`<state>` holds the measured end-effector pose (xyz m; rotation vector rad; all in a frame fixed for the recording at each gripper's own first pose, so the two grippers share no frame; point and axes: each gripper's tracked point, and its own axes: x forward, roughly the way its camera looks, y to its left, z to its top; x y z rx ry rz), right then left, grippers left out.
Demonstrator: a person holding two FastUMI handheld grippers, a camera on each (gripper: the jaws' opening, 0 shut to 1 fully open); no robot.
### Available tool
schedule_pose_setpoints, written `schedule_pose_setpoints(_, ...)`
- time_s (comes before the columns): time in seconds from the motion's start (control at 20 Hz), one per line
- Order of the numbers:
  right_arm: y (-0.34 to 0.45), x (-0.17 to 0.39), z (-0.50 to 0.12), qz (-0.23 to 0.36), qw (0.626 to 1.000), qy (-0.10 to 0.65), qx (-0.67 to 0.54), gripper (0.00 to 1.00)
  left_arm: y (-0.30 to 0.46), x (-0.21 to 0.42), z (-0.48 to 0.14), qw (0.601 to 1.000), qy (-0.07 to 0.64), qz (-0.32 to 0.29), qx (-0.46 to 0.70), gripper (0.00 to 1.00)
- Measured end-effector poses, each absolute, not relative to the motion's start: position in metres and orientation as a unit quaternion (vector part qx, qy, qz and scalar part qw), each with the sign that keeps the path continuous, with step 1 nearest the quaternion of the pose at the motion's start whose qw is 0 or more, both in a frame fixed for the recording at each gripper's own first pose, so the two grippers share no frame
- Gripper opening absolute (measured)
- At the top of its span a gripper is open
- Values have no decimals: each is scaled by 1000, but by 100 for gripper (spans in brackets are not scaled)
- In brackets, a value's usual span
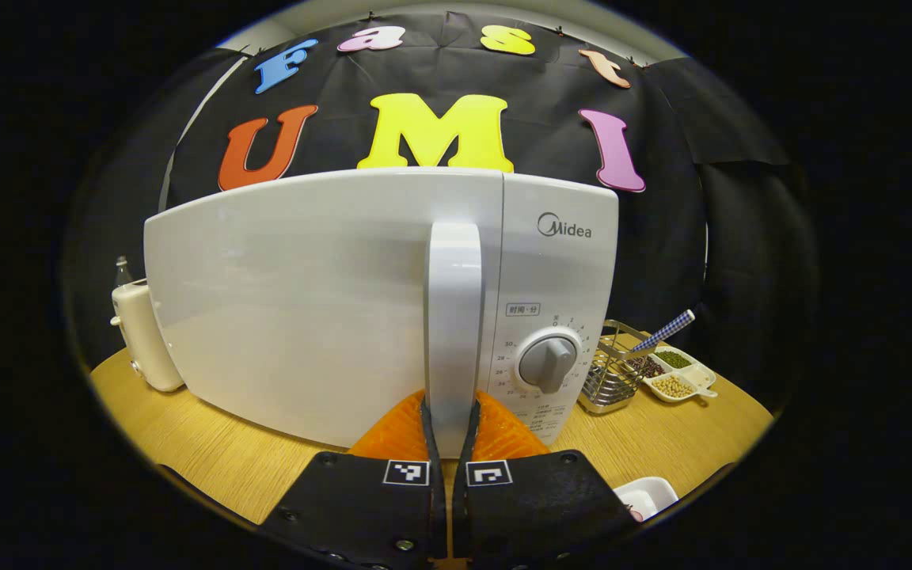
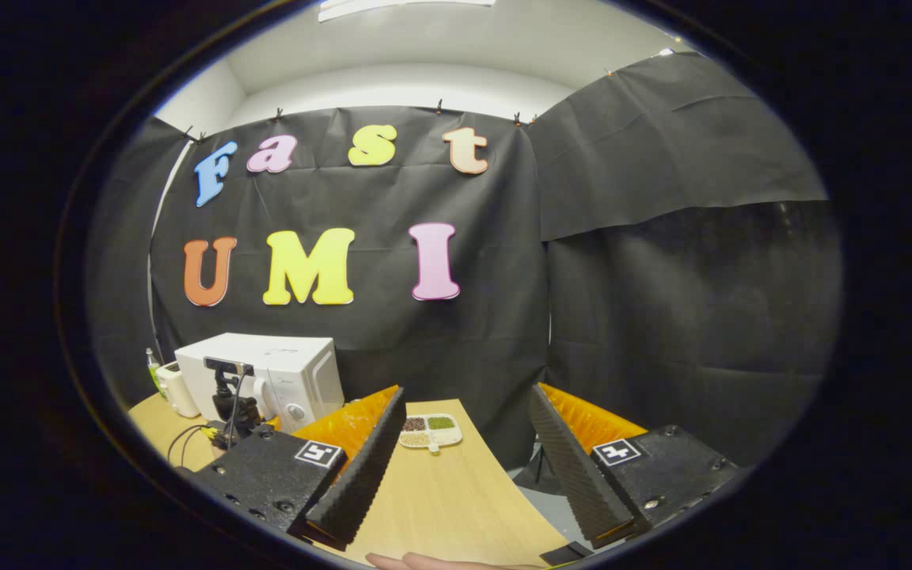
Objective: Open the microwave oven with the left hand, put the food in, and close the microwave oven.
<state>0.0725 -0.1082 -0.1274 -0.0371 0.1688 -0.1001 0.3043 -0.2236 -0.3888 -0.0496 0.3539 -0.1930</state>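
**Inspector:** The left gripper (image 1: 451,416) is clamped on the door handle (image 1: 454,317) of the microwave (image 1: 305,301), one finger pressing each side of the lower end. The door sits flush with the control panel, so it reads as closed.

**Clerk:** And the right one?

**Inspector:** The right gripper (image 2: 460,451) hangs with its fingers spread wide and nothing between them, well apart from the microwave (image 2: 266,376), above the table (image 2: 456,507).

**Clerk:** Step in hand?

**Inspector:** The first, in my judgement: opening the door. The next move calls for a pull on the handle, swinging toward the hinge on the far left side.

**Clerk:** The food?

**Inspector:** A divided dish (image 1: 682,376) of beans and grains sits right of the microwave, beside a wire rack (image 1: 610,380). Whether that is the food meant, the inspector cannot tell.

**Clerk:** Room to move?

**Inspector:** Bare table lies before the door. A small cream-coloured appliance (image 1: 143,332) stands just beside the microwave's left edge, near the hinge; the door's swing may come close. A white tray (image 1: 650,495) lies near the table's front edge.
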Motion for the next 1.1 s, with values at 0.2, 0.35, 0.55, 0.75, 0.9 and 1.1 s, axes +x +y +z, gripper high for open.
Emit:
schedule_pose_setpoints(0.2,-113,75,-135,-56,994,91,-14,100,-213,273,-380,982,153,-114,-11,2)
schedule_pose_setpoints(0.35,-107,77,-147,-55,993,104,-1,100,-202,248,-380,978,151,-142,-13,2)
schedule_pose_setpoints(0.55,-85,68,-151,-44,993,107,5,100,-181,217,-376,976,155,-149,-19,2)
schedule_pose_setpoints(0.75,-69,48,-141,-28,995,99,-6,100,-154,184,-374,976,162,-145,-22,2)
schedule_pose_setpoints(0.9,-64,35,-131,-24,995,91,-11,100,-128,162,-372,977,162,-138,-17,4)
schedule_pose_setpoints(1.1,-50,19,-124,-14,996,88,-14,100,-90,137,-370,979,161,-128,-13,4)
